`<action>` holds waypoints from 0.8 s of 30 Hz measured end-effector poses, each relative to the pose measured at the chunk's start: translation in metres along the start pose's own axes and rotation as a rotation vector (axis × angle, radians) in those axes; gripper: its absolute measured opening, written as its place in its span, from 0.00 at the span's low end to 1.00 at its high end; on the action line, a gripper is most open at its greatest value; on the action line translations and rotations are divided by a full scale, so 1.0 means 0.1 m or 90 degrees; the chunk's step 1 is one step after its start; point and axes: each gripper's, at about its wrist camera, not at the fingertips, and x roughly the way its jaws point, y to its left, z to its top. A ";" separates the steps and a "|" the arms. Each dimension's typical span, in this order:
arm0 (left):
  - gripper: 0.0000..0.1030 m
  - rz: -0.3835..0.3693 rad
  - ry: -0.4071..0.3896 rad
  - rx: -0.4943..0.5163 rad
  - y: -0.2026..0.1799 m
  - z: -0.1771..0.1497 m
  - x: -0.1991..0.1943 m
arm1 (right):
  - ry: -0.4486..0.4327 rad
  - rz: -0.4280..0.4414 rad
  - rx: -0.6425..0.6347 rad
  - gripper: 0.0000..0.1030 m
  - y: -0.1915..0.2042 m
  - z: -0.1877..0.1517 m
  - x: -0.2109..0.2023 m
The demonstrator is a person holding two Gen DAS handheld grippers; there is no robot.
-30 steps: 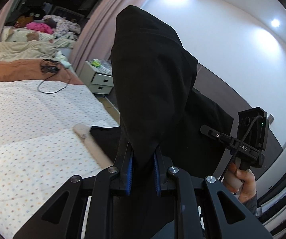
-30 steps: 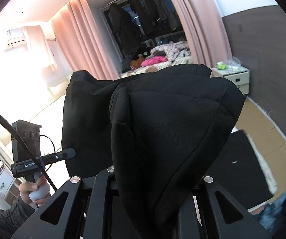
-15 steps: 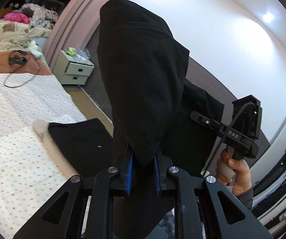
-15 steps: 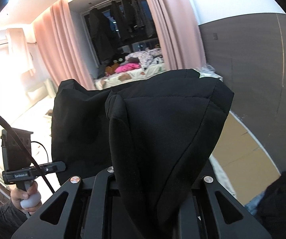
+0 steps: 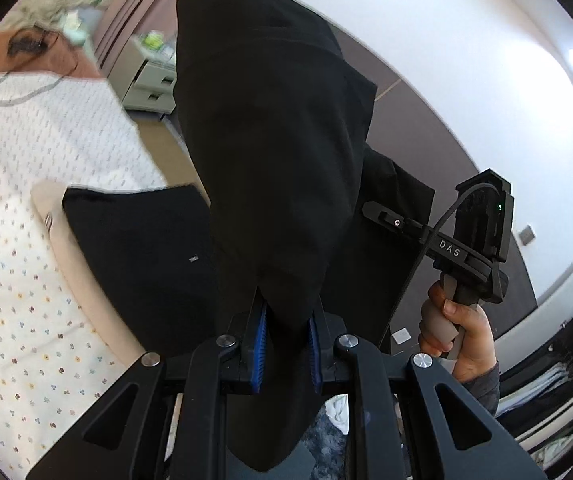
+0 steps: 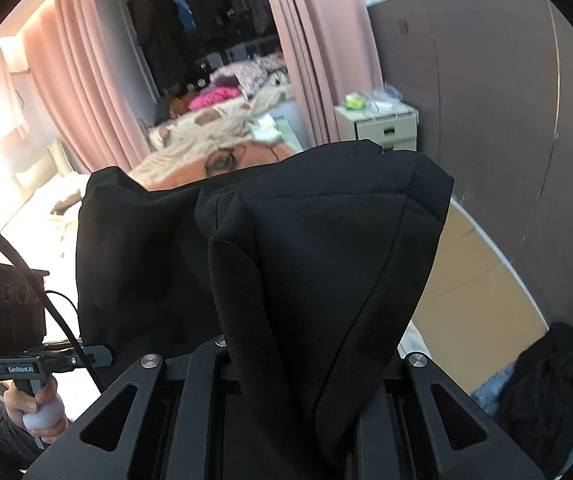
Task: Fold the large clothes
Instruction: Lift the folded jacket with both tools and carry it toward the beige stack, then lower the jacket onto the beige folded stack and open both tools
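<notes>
Indoors, both tongs clamped on black garment [image 5: 270, 168], dotted bedsheet [image 5: 26, 280], pink curtains [image 6: 86, 92], grey wall [image 6: 486, 100]

The left gripper [image 5: 285, 344] pinched a black garment [image 5: 278, 152] between its blue pads [image 5: 260, 346], cloth hanging over the spotted bedsheet [image 5: 26, 280] beside the right gripper [image 5: 382, 214].

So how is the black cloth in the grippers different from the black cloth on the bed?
The held black garment hangs bunched and draped, clamped in the left gripper and the right gripper. The black cloth on the bed lies flat and spread out, with no gripper touching it. Both are plain black fabric.
</notes>
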 end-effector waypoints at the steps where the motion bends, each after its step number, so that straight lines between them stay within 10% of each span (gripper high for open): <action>1: 0.18 0.002 0.004 -0.007 0.08 0.01 0.06 | 0.013 -0.003 0.005 0.13 0.04 0.00 0.17; 14: 0.24 0.056 0.083 -0.106 1.14 0.22 0.69 | 0.152 -0.118 0.068 0.23 0.36 0.22 1.65; 19: 0.76 0.089 0.094 -0.081 1.17 0.22 0.68 | 0.165 -0.185 0.122 0.62 0.30 0.28 1.71; 24: 0.84 0.085 0.069 -0.094 1.20 0.21 0.47 | 0.122 -0.203 0.159 0.70 0.40 0.16 1.23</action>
